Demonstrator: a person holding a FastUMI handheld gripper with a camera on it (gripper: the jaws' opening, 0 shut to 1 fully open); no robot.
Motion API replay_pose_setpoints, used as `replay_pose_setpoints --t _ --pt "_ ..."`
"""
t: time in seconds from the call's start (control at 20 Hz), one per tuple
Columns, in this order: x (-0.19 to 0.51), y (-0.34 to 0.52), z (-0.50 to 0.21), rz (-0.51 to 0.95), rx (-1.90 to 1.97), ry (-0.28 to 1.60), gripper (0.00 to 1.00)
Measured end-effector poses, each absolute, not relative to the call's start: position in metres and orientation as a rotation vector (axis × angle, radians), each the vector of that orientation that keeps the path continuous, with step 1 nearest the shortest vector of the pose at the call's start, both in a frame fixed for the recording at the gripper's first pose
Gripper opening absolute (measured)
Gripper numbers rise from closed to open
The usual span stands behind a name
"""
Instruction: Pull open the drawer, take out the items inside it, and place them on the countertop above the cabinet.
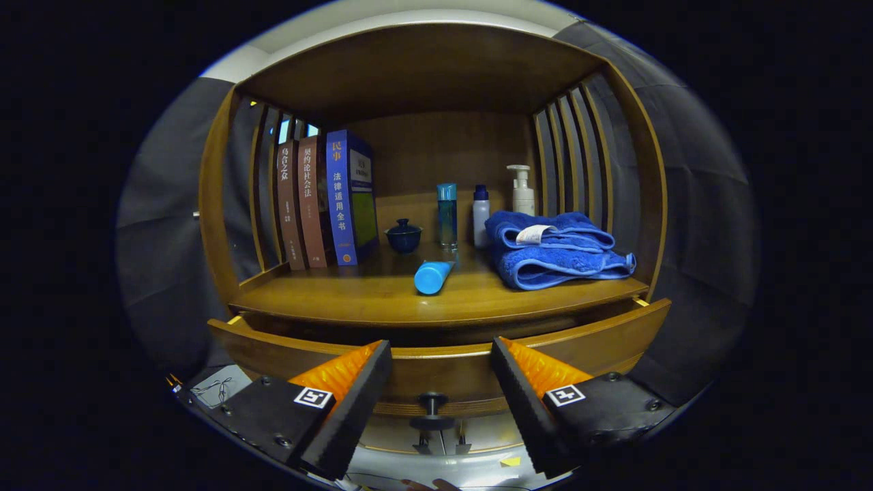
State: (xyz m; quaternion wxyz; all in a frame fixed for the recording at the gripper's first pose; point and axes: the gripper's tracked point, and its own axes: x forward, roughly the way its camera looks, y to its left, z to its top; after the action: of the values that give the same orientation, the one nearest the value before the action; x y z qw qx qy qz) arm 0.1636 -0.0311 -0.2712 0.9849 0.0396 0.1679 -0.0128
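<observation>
The wooden cabinet's drawer (600, 341) stands pulled out a little below the countertop (382, 296); its inside is dark and hidden. Its round knob (432, 402) sits on the drawer front, low between my fingers. My gripper (440, 361) is open, fingers spread in front of the drawer front, holding nothing. On the countertop lies a blue tube (433, 276), just beyond the fingers. A folded blue towel (556, 249) rests to its right.
At the back of the countertop stand three books (320, 201) at the left, a small dark lidded cup (404, 235), a teal bottle (447, 215), a white bottle with blue cap (481, 215) and a pump bottle (522, 191). Slatted wooden sides close in both ends.
</observation>
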Motion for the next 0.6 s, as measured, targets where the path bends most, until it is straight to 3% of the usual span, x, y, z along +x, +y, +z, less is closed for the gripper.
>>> replay_pose_setpoints --t 0.6 --pt "0.188 -0.032 -0.275 -0.046 0.077 0.344 0.98"
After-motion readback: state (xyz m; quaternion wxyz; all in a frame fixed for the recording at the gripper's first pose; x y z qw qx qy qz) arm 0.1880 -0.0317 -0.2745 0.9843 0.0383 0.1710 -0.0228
